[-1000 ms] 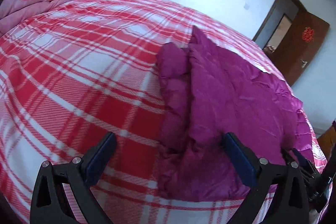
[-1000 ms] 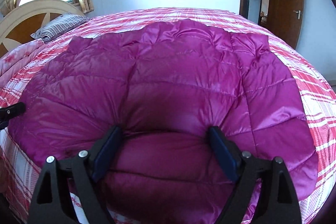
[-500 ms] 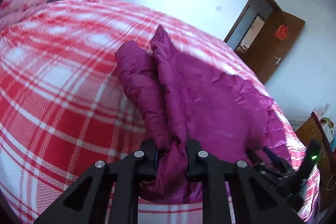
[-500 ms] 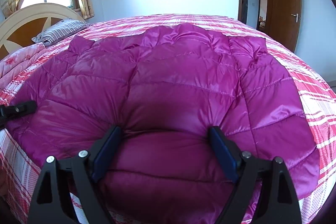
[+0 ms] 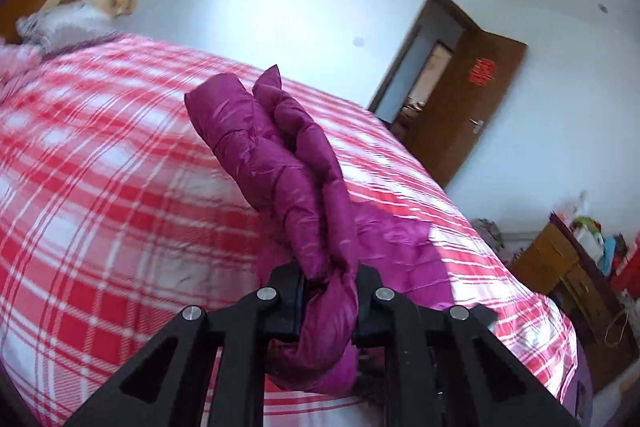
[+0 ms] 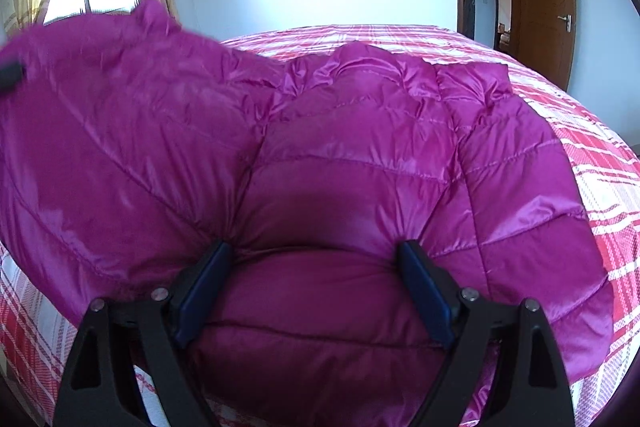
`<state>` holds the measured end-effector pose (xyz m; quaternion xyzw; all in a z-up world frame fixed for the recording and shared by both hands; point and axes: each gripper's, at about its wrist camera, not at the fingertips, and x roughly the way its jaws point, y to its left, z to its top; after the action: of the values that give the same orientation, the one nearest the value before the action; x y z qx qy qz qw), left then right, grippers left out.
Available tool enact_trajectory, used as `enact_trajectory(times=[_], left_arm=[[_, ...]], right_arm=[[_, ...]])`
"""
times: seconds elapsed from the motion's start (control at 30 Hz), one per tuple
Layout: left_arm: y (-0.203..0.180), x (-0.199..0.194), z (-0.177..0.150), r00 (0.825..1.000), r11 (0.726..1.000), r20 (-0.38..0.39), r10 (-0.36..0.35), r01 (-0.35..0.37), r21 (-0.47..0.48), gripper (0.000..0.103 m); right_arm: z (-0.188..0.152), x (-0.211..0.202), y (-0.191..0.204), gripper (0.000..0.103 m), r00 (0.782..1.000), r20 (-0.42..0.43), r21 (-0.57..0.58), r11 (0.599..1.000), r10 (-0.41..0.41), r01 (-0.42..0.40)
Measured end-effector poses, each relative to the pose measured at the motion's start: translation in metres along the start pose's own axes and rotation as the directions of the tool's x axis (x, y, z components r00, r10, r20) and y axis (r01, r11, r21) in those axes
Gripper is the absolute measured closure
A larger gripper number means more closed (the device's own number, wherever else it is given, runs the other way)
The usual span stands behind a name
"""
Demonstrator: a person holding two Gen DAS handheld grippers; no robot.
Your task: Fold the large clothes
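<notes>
Lifting now: left gripper (image 5: 326,301) has just clamped the jacket (image 6: 340,163) edge and raised it off the bed (image 5: 120,187). Right gripper (image 6: 316,291) stays spread, pressing the hem ahead. Fold-over can start.

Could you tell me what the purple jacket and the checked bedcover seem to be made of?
The purple jacket looks like a thin synthetic shell, perhaps nylon or polyester, over puffy fill: it is glossy, with stitched quilt lines and soft bulges. The checked bedcover looks like matte woven cloth, possibly cotton: red and white plaid with no shine, though blur hides the weave.
</notes>
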<state>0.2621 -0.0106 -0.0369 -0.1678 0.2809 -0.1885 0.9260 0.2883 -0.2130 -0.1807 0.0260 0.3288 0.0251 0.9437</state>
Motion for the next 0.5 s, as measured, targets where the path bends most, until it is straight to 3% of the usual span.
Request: enact_trajectory(times=[0.3,0.43,0.5], left_arm=[[-0.064,0.026,0.005,0.998,0.987,-0.021,-0.054,0.057,0.15,0.087],[-0.075,0.043,0.001,0.997,0.981,-0.041,-0.067,0.073,0.177,0.087],[-0.085,0.056,-0.004,0.996,0.977,-0.055,-0.071,0.081,0.195,0.087]], right_arm=[[0.009,-0.006,-0.016,0.017,0.997,-0.026,0.016,0.998,0.069,-0.069],[0.006,-0.035,-0.054,0.017,0.987,0.03,0.113,0.981,0.155,-0.158],[0.005,-0.05,-0.074,0.017,0.986,0.072,0.153,0.975,0.151,-0.16]])
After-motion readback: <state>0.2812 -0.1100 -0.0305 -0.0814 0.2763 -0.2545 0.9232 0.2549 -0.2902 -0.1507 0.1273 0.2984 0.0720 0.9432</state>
